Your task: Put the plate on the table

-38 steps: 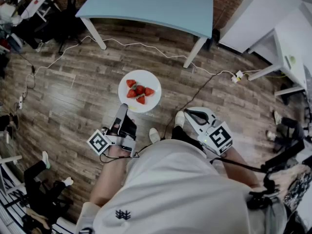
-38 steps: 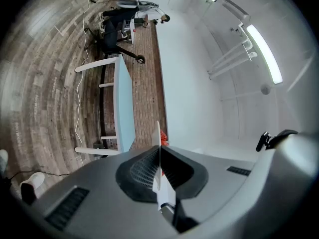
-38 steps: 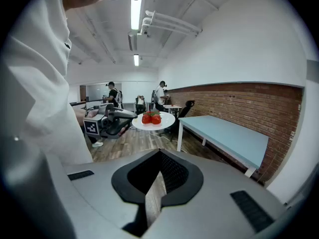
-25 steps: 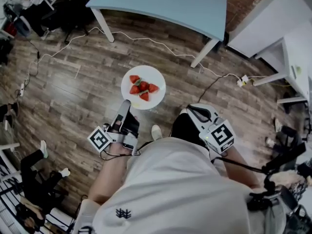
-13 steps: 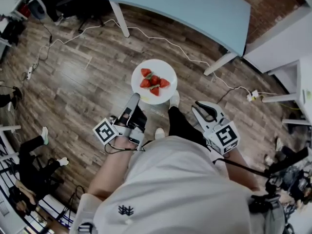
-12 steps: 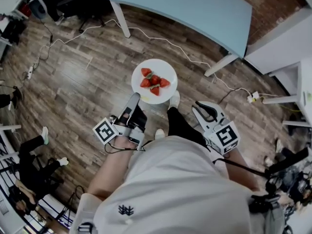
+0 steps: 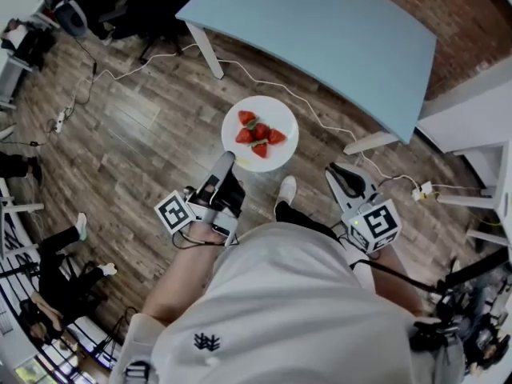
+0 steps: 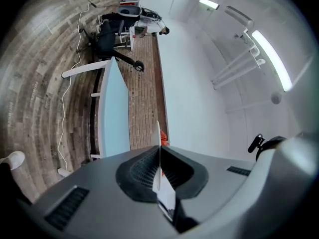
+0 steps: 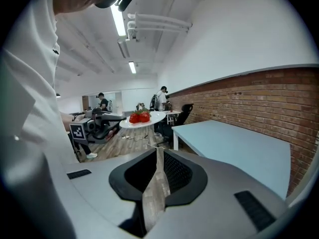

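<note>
A white plate (image 7: 280, 146) with several strawberries (image 7: 259, 131) hangs level above the wooden floor, just short of the light-blue table (image 7: 320, 30). My left gripper (image 7: 226, 160) is shut on the plate's near rim. In the left gripper view the plate (image 8: 159, 139) shows edge-on between the jaws of that gripper (image 8: 159, 151), with a bit of red strawberry (image 8: 164, 143) beside it. My right gripper (image 7: 337, 170) is held apart to the plate's right, shut and holding nothing. The right gripper view shows its closed jaws (image 9: 159, 151), the plate (image 9: 155, 118) and the table (image 9: 234, 143).
White cables (image 7: 320, 122) trail across the floor under the table. A white table (image 7: 480, 126) stands at the right. Chairs and clutter (image 7: 128, 6) sit at the far left. My feet (image 7: 286, 190) are on the floor below the plate.
I have walked closer to the blue table, which now fills more of the head view. The plate stays in the left gripper and has travelled with me.
</note>
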A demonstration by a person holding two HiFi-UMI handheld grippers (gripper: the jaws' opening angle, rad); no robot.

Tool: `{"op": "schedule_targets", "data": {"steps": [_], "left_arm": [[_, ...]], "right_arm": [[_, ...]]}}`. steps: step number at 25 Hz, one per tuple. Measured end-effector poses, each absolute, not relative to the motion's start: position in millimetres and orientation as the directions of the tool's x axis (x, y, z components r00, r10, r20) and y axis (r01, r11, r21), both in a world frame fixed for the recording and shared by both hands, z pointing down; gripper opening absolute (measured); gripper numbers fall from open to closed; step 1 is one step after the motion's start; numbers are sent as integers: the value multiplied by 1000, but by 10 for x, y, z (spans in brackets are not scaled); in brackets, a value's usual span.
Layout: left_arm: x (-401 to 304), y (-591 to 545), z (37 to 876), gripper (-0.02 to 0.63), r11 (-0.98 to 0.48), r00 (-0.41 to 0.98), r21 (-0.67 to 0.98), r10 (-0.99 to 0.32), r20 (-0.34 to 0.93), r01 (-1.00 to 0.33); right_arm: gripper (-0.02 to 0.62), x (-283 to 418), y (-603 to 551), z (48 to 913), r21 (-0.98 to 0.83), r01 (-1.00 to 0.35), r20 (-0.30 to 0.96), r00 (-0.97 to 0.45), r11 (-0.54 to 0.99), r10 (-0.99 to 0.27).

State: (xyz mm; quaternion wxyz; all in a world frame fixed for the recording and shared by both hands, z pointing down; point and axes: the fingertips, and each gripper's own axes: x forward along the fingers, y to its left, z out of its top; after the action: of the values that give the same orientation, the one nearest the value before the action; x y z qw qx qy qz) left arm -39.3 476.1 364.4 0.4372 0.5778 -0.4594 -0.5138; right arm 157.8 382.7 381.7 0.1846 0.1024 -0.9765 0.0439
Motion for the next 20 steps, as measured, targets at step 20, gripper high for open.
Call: {"op": "schedule_targets", "data": {"steps": [20], "left_arm": [[-1228, 2486, 3642, 11, -183, 209, 979, -964, -161, -87]], "right_arm": [[49, 866, 2075, 4075, -61, -307, 414, -874, 950, -256]]}}
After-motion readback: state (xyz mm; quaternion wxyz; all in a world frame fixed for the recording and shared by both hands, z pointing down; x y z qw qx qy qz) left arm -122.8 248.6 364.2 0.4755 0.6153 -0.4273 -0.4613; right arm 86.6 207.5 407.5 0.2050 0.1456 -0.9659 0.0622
